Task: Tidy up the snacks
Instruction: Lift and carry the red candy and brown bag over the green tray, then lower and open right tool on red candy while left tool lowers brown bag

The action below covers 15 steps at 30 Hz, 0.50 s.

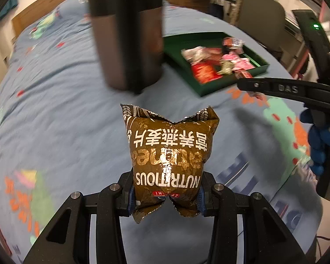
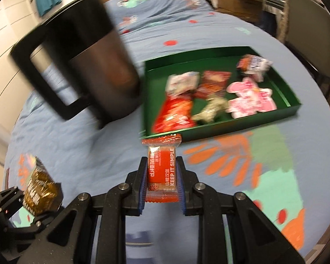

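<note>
My left gripper (image 1: pixel 166 194) is shut on a puffy brown oatmeal packet (image 1: pixel 168 151), held up above the blue bedspread. In the right wrist view that same packet (image 2: pixel 40 194) and the left gripper show at the lower left. A small red snack bar (image 2: pixel 162 170) stands upright between the pads of my right gripper (image 2: pixel 161 187), which is shut on it. The green tray (image 2: pixel 209 129) lies just beyond the bar, with several snack packets (image 2: pixel 248 98) inside. From the left wrist view the tray (image 1: pixel 206 89) sits at the upper right, and the right gripper's finger (image 1: pixel 275 88) reaches in from the right.
A tall dark steel jug (image 2: pixel 103 72) with a black handle stands left of the tray; it looms close ahead in the left wrist view (image 1: pixel 129 44). The patterned blue bedspread (image 1: pixel 55 101) covers the surface. A chair (image 2: pixel 308 35) and wooden furniture stand behind.
</note>
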{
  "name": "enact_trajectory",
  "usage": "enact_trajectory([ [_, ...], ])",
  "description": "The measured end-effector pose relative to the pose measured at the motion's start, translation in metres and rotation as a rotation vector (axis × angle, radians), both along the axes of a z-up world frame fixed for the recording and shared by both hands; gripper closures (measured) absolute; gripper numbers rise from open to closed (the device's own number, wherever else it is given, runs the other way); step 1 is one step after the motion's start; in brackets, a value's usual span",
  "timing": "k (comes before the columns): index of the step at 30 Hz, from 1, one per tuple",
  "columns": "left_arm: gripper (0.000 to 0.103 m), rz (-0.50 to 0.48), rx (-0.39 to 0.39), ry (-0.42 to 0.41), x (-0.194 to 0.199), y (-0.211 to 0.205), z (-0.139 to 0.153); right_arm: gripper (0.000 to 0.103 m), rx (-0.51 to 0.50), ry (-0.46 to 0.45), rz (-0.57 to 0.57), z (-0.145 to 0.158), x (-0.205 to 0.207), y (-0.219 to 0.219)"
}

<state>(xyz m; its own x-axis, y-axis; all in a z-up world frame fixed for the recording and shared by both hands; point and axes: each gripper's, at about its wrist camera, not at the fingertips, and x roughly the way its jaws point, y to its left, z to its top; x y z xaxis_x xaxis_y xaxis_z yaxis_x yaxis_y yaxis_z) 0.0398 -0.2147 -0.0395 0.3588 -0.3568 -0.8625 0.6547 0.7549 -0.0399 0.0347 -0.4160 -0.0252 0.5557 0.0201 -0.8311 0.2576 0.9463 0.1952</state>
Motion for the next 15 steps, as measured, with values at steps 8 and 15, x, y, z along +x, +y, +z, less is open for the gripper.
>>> enact_trajectory([
  [8,0.066,-0.102,-0.041,-0.026,0.014,-0.077,0.018,0.103,-0.032,-0.033,-0.094,0.006,0.011,-0.074],
  [15,0.066,-0.141,-0.06,-0.069,0.044,-0.14,0.03,0.103,-0.074,-0.019,-0.142,-0.002,0.033,-0.131],
])
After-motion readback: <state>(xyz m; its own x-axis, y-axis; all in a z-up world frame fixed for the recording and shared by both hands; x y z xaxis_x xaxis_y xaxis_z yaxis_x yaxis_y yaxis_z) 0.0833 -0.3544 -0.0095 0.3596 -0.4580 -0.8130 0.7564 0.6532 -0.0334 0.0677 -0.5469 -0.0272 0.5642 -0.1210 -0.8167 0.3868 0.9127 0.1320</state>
